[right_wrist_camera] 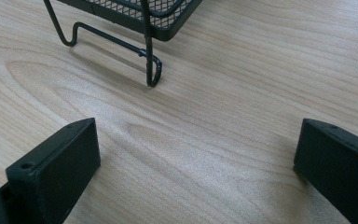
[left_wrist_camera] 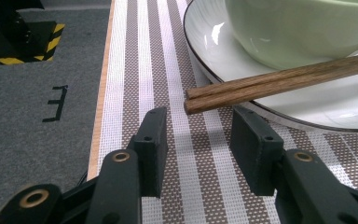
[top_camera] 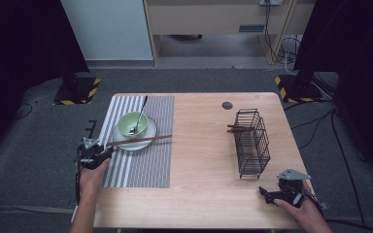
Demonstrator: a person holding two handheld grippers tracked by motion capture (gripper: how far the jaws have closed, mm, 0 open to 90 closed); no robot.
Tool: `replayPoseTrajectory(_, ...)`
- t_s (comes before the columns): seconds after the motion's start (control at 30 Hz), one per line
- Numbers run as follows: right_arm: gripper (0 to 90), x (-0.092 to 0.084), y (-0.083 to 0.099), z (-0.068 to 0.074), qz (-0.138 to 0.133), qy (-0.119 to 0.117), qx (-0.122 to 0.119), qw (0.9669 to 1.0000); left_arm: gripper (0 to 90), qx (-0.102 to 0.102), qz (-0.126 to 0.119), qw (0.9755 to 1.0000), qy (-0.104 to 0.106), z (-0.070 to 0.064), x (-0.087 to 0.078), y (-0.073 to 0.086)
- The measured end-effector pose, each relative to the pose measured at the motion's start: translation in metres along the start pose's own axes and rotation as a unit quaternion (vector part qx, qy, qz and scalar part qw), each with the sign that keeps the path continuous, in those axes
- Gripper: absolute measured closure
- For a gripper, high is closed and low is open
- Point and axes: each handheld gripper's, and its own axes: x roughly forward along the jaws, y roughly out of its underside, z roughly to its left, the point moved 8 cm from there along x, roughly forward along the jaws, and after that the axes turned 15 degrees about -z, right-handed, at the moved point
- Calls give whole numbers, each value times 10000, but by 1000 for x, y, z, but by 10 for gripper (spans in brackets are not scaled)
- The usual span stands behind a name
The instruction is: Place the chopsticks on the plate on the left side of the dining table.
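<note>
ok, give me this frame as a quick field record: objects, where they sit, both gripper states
left gripper: open, jaws just short of the chopsticks' near ends, not touching
chopsticks: pair lying across the plate rim
plate: white, on the striped placemat
bowl: pale green, on the plate
spoon: in the bowl, handle leaning out
wire basket: black, right half of the table
right gripper: open wide above bare wood near the basket's foot

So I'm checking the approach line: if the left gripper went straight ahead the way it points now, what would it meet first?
Most likely the near ends of the wooden chopsticks, which lie across the white plate's rim just beyond the left gripper. The open jaws look roughly lined up either side of those tips, though depth is hard to judge.
</note>
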Motion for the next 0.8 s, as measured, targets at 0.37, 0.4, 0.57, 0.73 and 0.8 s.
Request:
replayPoseTrajectory(0.37,4,0,0,0,-1,0,0,10000,631,81,-42,10000,8,-2,4,-3)
replayPoseTrajectory(0.4,4,0,0,0,-1,0,0,10000,636,90,-60,9999,2,-2,4,-3)
replayPoseTrajectory(0.57,4,0,0,0,-1,-1,0,10000,658,122,-82,9999,-19,-1,6,-3)
replayPoseTrajectory(0.73,4,0,0,0,-1,0,-1,10000,677,143,-90,9999,1,-1,6,-3)
replayPoseTrajectory(0.8,4,0,0,0,-1,0,0,10000,679,141,-97,9999,10,-1,5,-3)
